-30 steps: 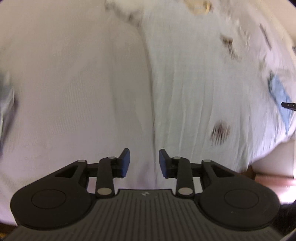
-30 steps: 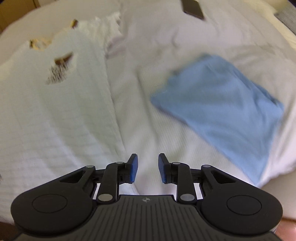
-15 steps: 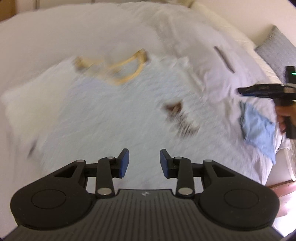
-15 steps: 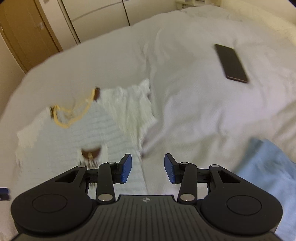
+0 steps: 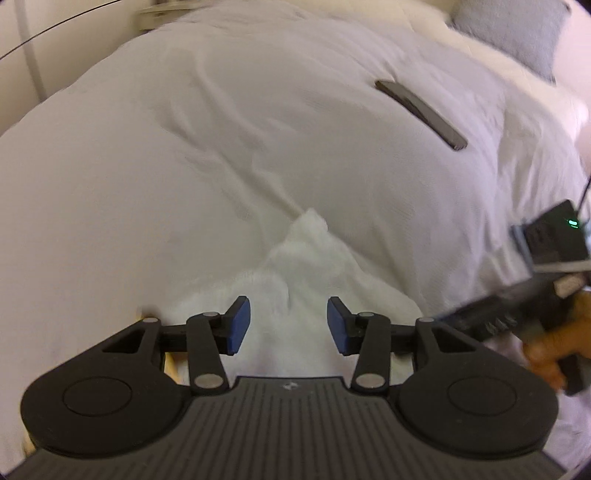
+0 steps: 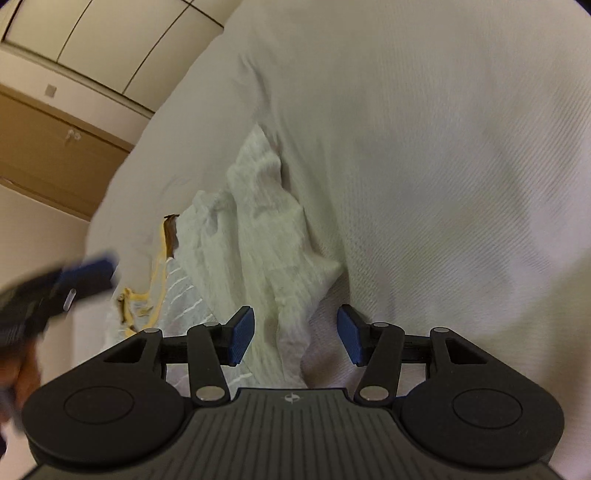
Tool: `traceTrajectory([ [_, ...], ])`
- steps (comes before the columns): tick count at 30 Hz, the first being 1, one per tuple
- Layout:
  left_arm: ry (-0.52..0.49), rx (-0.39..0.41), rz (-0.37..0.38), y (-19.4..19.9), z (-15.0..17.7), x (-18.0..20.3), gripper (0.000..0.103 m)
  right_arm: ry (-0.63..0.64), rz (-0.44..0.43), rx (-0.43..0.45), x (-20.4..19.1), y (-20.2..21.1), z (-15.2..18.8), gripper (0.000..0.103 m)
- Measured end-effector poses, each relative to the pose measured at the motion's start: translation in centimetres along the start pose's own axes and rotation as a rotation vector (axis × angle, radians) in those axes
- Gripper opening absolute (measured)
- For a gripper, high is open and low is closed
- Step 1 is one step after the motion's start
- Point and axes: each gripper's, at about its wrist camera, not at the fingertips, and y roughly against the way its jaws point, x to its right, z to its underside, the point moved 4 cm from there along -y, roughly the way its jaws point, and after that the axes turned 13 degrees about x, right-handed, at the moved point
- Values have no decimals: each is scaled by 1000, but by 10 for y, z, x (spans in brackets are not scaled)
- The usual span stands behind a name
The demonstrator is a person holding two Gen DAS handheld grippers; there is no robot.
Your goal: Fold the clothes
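White bedding fills both views: you are working over a bed [image 5: 184,166] with a rumpled duvet, cupboard doors [image 6: 92,48] and a wooden door [image 6: 48,147] behind it in the right view, and a grey pillow [image 5: 517,29] at the far corner in the left view. A dark phone [image 5: 421,109] lies flat on the duvet, well beyond the work area.

Your task's thing is the white ribbed shirt [image 6: 258,229], spread on the bed with its yellow-trimmed neckline [image 6: 147,295] toward the left of the right view. One sleeve [image 5: 310,251] sticks out from the body; in the left view it runs straight ahead of your jaws, tapering to a tip farther up the bed, and in the right view it runs from between the pads up and slightly left.

Your left gripper [image 5: 288,325] has its jaws opening, with the sleeve's base lying below the gap and the pads not pressing on it. Your right gripper [image 6: 295,334] is also opening, straddling the sleeve's lower edge without pinching it.

Both grippers are close together at the same sleeve. I'd judge the sleeve's long axis points away from you, so a fold inward means lifting it back toward the shirt's body on the left.
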Motion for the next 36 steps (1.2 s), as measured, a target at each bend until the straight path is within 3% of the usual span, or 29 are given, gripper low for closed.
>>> traceTrajectory([
  [4,-87,-97,53,-61,-11,-3,42,-167,-91,9,21,-6,0,55],
  [6,-74,-156,93,-86,-12,-5,42,-233,-131,15,30,-6,-1,54],
  [8,-7,-196,169,-105,-14,-8,42,-261,-156,16,36,-8,-1,52],
  [11,104,-226,264,-121,-15,-14,41,-321,-189,18,44,-13,-3,37],
  [13,130,-205,295,-123,-20,-16,24,-379,-207,23,50,-13,-6,12],
  [14,129,-179,305,-121,-25,-17,11,-386,-211,36,49,-10,-9,12],
  [16,90,-84,309,-112,-40,-15,10,-378,-212,70,47,-2,-16,8],
  [17,70,-36,310,-107,-47,-14,10,-305,-192,106,38,8,-22,8],
  [19,34,18,305,-103,-57,-13,12,-54,-130,194,11,30,-32,7],
  [22,14,-28,291,-114,-55,-15,36,172,-111,220,-16,44,-28,14],
  [23,17,-48,301,-118,-54,-16,40,153,-100,199,-13,41,-23,14],
  [28,-10,-163,354,-139,-43,-8,40,15,-58,155,10,34,-5,20],
  [29,-23,-187,366,-142,-41,-4,36,3,-56,150,13,33,-4,23],
  [31,-36,-197,391,-145,-40,0,19,-22,-60,143,16,30,-4,43],
  [32,-39,-171,410,-142,-43,2,6,-42,-65,138,19,28,-5,43],
  [33,-41,-119,427,-135,-49,3,4,-73,-75,130,24,24,-8,43],
  [36,14,62,491,-110,-67,-1,4,-106,-77,172,24,26,-19,10],
])
